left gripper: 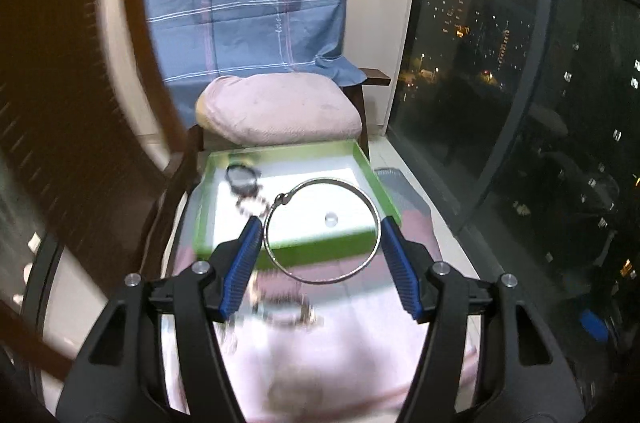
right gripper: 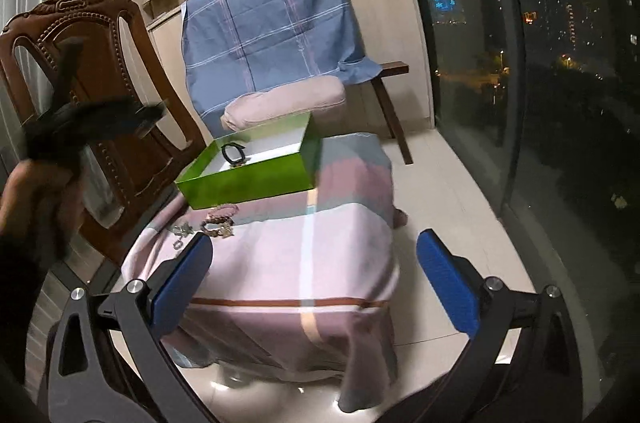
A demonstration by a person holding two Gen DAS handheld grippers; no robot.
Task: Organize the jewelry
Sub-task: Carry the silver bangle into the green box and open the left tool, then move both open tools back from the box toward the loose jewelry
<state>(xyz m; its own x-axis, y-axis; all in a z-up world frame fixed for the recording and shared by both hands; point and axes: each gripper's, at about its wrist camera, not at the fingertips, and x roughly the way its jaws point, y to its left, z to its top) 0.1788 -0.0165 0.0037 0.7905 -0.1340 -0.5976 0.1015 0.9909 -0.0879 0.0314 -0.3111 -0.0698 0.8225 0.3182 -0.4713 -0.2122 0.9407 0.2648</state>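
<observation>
Between the left gripper point(left gripper: 320, 237) pads: large silver bangle point(left gripper: 322, 230), pinched across its width, carried. Just beyond and below: green tray point(left gripper: 384, 191), dark bracelet point(left gripper: 241, 177) already inside. Right gripper point(right gripper: 314, 279) fully spread, empty. Loose bracelets point(right gripper: 218, 223) ahead-left on striped cloth point(right gripper: 280, 263). Next, likely: lower, release over tray.

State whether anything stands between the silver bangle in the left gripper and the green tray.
Nothing visible does. The silver bangle, held between the left gripper's fingers, hangs over the near wall of the green tray.
</observation>
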